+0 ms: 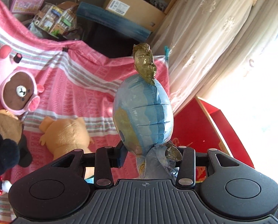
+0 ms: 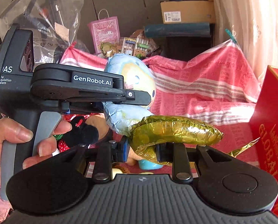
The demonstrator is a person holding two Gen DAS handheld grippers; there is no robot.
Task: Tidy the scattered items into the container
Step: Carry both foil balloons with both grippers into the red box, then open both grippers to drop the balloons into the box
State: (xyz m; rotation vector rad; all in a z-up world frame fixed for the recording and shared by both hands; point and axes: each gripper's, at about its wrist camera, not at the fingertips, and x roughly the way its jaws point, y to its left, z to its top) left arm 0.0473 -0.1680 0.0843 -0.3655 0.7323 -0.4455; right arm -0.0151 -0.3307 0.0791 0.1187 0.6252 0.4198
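Together, left tool [image 1: 150, 155] and right tool [image 2: 141, 150] each grasp the foil balloon [image 1: 144, 115].

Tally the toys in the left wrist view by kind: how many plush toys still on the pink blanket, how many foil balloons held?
Plush toys on the pink blanket: 4, namely pink-hooded bear, orange plush, brown plush, black mouse doll
Foil balloons: 1, blue-and-gold balloon, held in the left hand-held gripper
Total: 5

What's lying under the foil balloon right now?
Below the foil balloon, held by both hand-held grippers (left, right), lies the pink striped cloth, with a tan plush beside. What sits directly beneath is hidden by the balloon and grippers.
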